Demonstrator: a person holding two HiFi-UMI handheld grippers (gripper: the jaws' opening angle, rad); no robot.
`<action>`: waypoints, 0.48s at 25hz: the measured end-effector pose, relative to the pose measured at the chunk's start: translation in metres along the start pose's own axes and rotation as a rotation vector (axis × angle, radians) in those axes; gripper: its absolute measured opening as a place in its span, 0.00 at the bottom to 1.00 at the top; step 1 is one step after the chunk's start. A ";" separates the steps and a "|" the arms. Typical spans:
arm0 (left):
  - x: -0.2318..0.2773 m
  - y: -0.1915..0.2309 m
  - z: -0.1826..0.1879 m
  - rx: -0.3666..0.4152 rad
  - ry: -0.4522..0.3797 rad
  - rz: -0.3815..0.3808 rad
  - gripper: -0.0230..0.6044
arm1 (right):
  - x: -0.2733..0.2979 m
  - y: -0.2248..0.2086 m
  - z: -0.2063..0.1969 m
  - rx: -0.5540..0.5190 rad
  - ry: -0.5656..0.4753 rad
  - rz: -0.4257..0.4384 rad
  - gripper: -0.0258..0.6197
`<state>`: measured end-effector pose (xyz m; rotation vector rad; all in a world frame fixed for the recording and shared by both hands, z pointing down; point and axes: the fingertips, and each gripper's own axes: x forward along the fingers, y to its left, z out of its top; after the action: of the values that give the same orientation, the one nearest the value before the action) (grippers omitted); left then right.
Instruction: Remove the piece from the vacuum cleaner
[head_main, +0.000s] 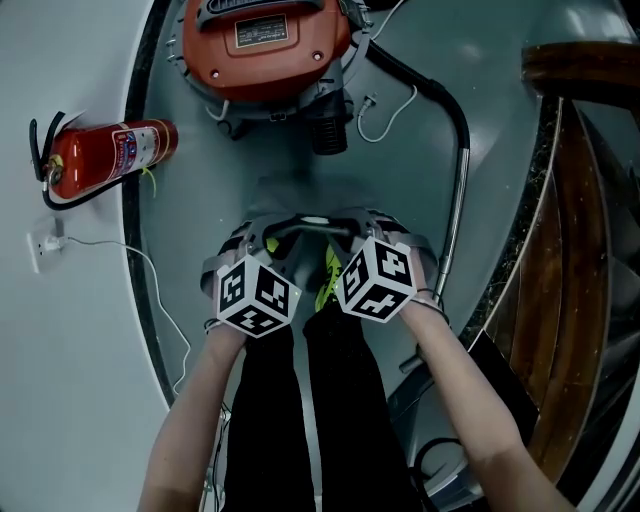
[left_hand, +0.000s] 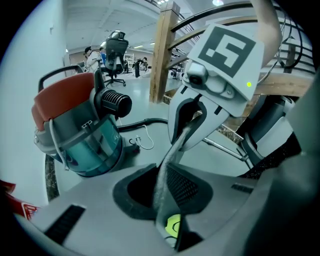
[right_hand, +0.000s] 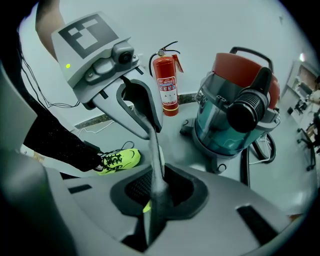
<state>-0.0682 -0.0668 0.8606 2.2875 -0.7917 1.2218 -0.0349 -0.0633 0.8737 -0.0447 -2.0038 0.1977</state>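
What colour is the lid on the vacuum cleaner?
The lid is orange-red; the right gripper view shows it best.

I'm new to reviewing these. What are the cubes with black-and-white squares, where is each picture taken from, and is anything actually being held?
There is no robot here. A person holds a hand tool with two fingers in each hand, and the patterned cubes are part of those tools. The head view looks steeply down from the person's head at the left gripper and the right gripper. The other two pictures come from a camera riding on each gripper, looking along its fingers.

On the grey floor stands a vacuum cleaner with an orange top and a black hose. A red fire extinguisher stands by the wall.

Both grippers are shut on one thin grey strip, which stretches between them. I cannot tell from these pictures whether it came from the vacuum cleaner.
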 end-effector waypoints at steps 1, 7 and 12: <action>0.002 0.002 0.000 -0.001 0.001 -0.001 0.15 | 0.002 -0.002 0.000 0.004 0.001 0.000 0.10; 0.014 0.004 -0.002 -0.012 0.007 -0.031 0.15 | 0.011 -0.009 -0.007 0.025 0.016 0.015 0.11; 0.022 0.008 -0.003 -0.020 0.019 -0.051 0.15 | 0.016 -0.014 -0.009 0.050 0.023 0.032 0.11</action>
<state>-0.0657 -0.0771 0.8814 2.2628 -0.7310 1.2061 -0.0334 -0.0745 0.8942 -0.0471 -1.9756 0.2663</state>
